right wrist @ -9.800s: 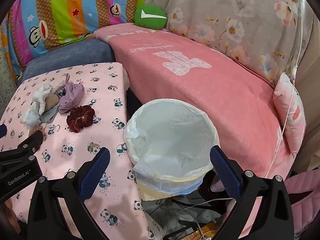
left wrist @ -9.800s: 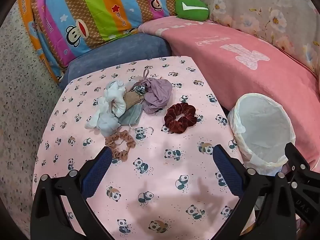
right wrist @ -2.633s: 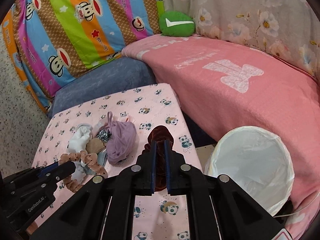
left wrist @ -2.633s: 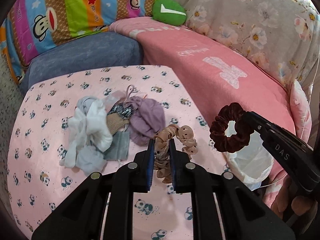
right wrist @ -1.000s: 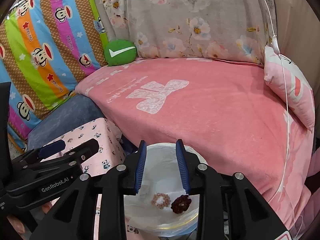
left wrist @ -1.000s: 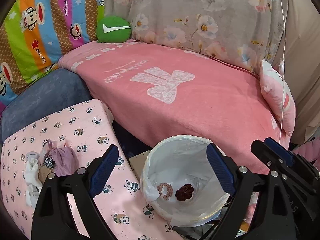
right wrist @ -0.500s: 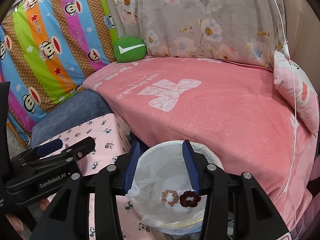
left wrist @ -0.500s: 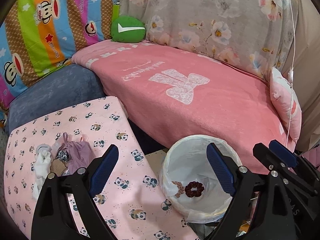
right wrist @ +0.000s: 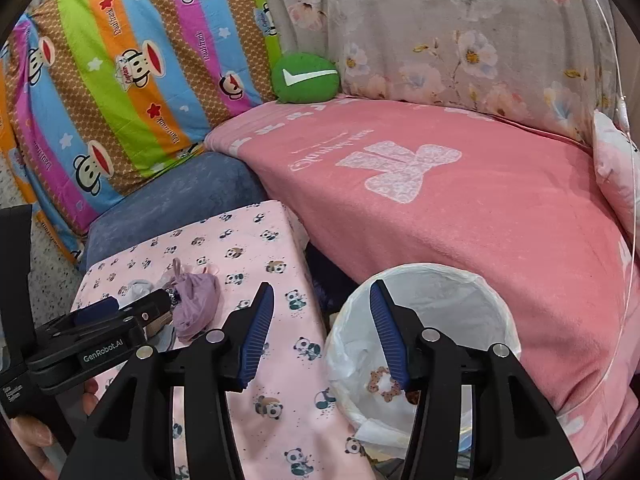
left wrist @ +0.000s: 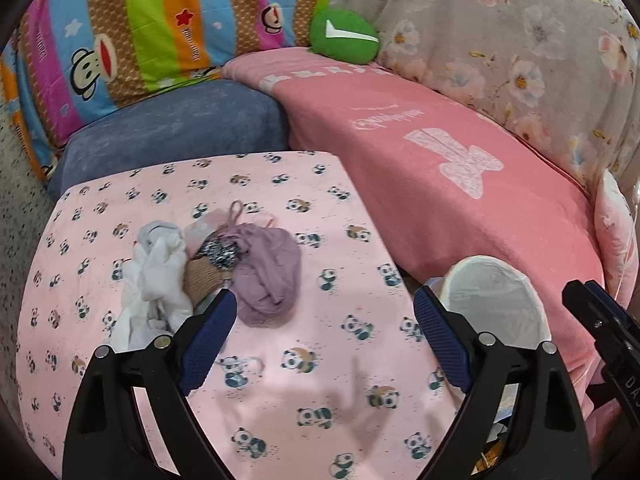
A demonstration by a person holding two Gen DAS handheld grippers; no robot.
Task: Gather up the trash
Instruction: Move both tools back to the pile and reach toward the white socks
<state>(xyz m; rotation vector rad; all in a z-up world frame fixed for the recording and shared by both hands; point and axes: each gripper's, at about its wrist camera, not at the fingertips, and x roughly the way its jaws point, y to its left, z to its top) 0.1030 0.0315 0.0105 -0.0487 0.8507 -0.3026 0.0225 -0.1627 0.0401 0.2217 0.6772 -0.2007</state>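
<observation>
Both grippers, left and right, wide, empty; bin holds possibly two scrunchies.

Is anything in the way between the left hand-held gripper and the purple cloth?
Nothing visible. The left hand-held gripper is open above bare tablecloth, and the purple cloth lies just ahead, with no object between them.

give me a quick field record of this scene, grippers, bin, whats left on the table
left gripper: open, empty, over the table
right gripper: open, empty, at the bin's near edge
bin: white liner, beside the table, below the pink sofa blanket
in bin: tan scrunchie; something dark beside it, mostly hidden by a finger
table: pink panda cloth
left on table: one pile, with purple cloth, white cloth, tan piece
task state: pile not yet collected
</observation>
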